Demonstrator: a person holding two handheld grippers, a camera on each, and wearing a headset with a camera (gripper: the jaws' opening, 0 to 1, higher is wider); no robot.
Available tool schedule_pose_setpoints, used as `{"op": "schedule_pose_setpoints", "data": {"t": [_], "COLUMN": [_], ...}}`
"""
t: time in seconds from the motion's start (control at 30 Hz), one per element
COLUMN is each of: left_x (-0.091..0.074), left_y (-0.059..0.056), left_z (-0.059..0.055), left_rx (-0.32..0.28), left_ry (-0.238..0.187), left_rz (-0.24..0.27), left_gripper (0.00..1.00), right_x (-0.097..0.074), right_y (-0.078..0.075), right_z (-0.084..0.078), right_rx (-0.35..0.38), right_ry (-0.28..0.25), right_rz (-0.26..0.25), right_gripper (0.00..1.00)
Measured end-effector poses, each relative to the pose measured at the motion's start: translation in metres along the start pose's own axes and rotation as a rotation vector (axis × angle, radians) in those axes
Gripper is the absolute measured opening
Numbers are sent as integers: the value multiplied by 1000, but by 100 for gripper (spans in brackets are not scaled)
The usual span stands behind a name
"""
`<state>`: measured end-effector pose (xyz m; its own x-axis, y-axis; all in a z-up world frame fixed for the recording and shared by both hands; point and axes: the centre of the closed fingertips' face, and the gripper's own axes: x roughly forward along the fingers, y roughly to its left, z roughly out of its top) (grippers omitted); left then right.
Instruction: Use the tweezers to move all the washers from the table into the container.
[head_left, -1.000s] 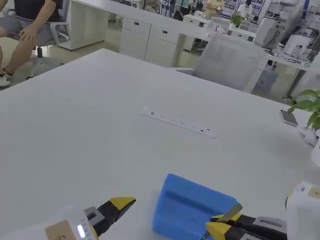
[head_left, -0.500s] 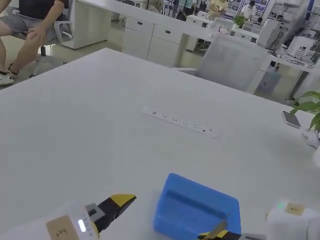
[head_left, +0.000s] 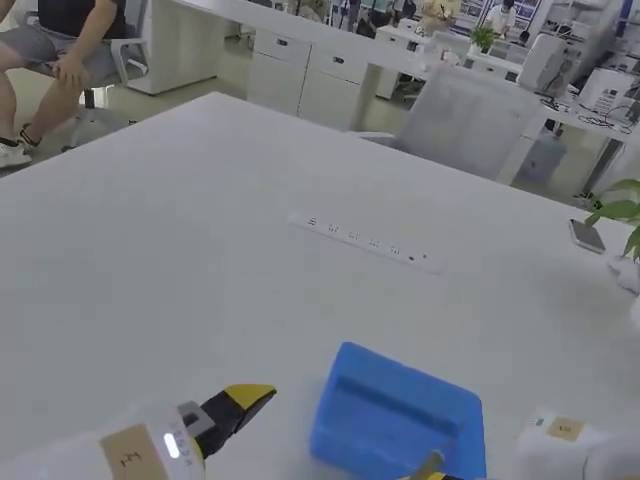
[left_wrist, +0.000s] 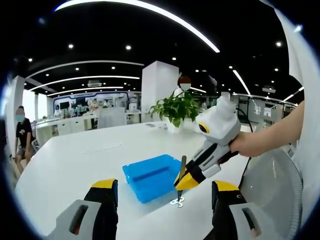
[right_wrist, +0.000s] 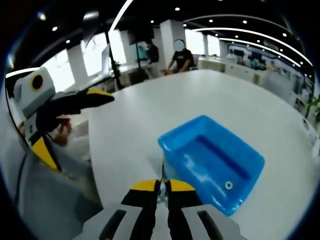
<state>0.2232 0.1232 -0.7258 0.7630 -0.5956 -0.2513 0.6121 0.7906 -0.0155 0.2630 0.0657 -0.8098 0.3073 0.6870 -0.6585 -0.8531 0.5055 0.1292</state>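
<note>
1. An open office, with a plant (left_wrist: 175, 107) at the far edge of a broad white table (head_left: 200, 250). A power strip (head_left: 365, 242) lies further out on it, well apart from the work.
2. A small cluster of washers (left_wrist: 177, 202) lies flat on the table, just beside one corner of the blue container (left_wrist: 150, 175). I cannot count them.
3. One washer (right_wrist: 228, 185) already lies on the container floor, near the wall, so the job looks part done.
4. The tweezers (left_wrist: 183, 166) stand steeply over the cluster, long axis close to upright, tips pointing down at the washers. Whether the tips touch or hold one is too small to tell.
5. The right gripper (right_wrist: 162, 186) has its jaws pressed together on the tweezers' body, and is much the nearer to the washers.
6. The left gripper (left_wrist: 165, 185) has its jaws spread wide and holds nothing. It hovers on the opposite side of the container from the right one.
7. The coming move probably turns on this: the washers sit right below the tips and the container wall is just alongside. A lift and a short carry over the rim should do, provided the thin flat ring does not slip from the tips.
</note>
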Motion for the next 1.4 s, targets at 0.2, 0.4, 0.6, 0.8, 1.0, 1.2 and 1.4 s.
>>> {"op": "schedule_pose_setpoints", "data": {"t": [0.2,0.4,0.6,0.8,1.0,1.2,1.4], "left_x": [0,0,1,1,1,2,2], "left_y": [0,0,0,1,0,0,0], "left_z": [-1,-1,-1,-3,-3,-4,-4], "left_rx": [-3,-2,2,3,4,4,4], "left_ry": [2,7,12,13,16,17,18], "left_rz": [-3,-2,-4,-6,-11,-13,-16], "left_gripper": [77,77,77,77,77,77,77], "right_x": [3,4,4,2,-3,-10,-17], "right_y": [1,1,1,2,2,5,5], "right_z": [-2,-5,-5,-2,5,15,28], "right_rx": [-4,-22,-25,-28,-23,-28,-46], "right_ry": [6,15,11,4,-16,-37,-60], "right_rz": [4,5,7,5,3,3,-3], "right_gripper": [4,4,3,3,3,3,3]}}
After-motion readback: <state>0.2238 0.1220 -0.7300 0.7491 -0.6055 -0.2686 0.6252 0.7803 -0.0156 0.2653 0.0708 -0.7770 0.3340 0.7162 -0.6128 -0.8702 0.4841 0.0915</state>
